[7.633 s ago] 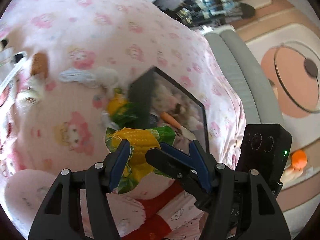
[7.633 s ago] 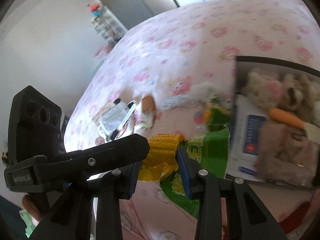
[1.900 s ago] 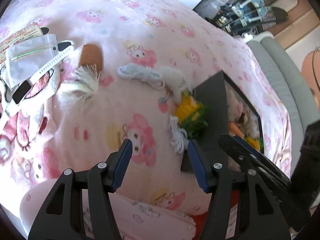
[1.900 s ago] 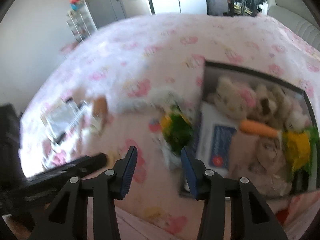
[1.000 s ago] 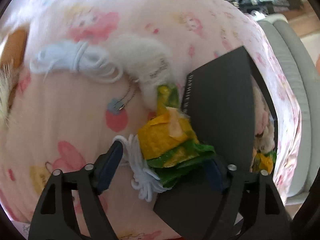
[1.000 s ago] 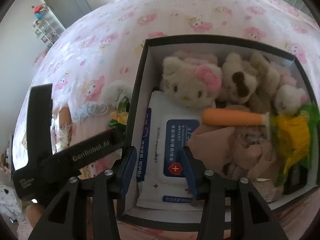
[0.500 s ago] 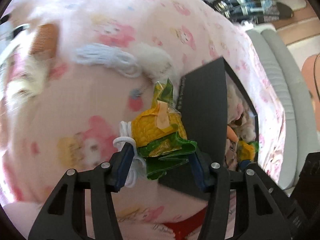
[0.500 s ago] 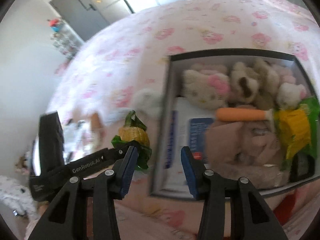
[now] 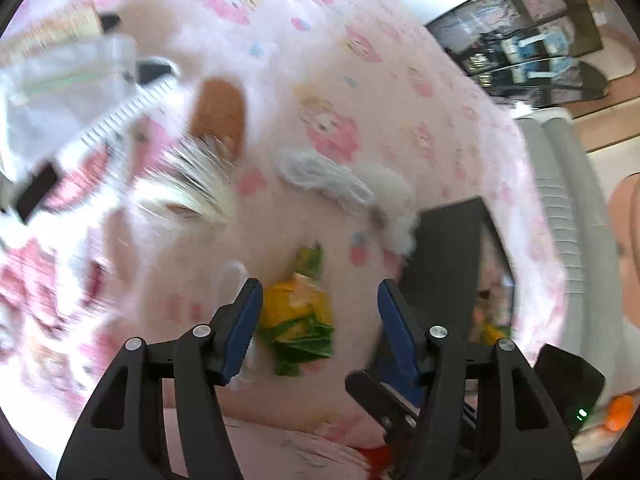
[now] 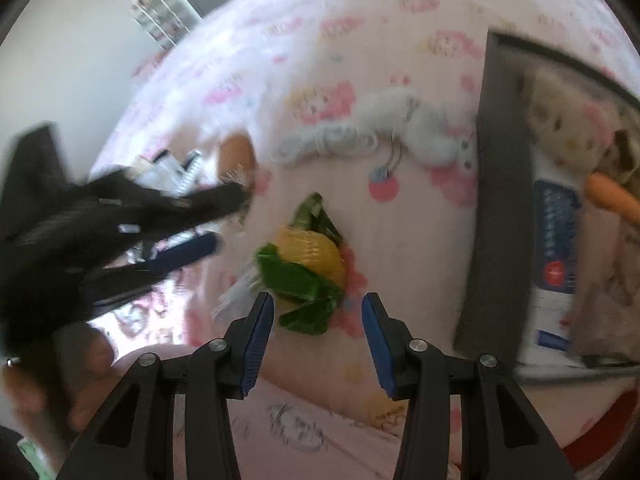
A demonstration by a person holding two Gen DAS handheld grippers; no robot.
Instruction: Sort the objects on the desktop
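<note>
A yellow and green corn toy (image 9: 298,318) lies on the pink cartoon-print cloth, left of the black box (image 9: 448,248). It also shows in the right wrist view (image 10: 306,266). My left gripper (image 9: 320,320) is open, its blue pads on either side of the toy and not touching it. My right gripper (image 10: 318,332) is open and empty just in front of the toy. The black box (image 10: 502,184) holds plush toys, a wipes pack (image 10: 556,252) and a carrot (image 10: 612,198).
A white cord bundle (image 9: 320,174) and a white fluffy keychain (image 9: 394,208) lie beyond the toy. A brown comb (image 9: 218,114), a white feathery piece (image 9: 188,188), a clear bag (image 9: 60,88) and a white strap (image 9: 104,132) lie to the left. A grey sofa (image 9: 568,216) stands at right.
Half a second ago my left gripper held the corn toy lifted beside the box; now its jaws stand wide and the toy lies on the cloth. The right gripper has swung left to face it.
</note>
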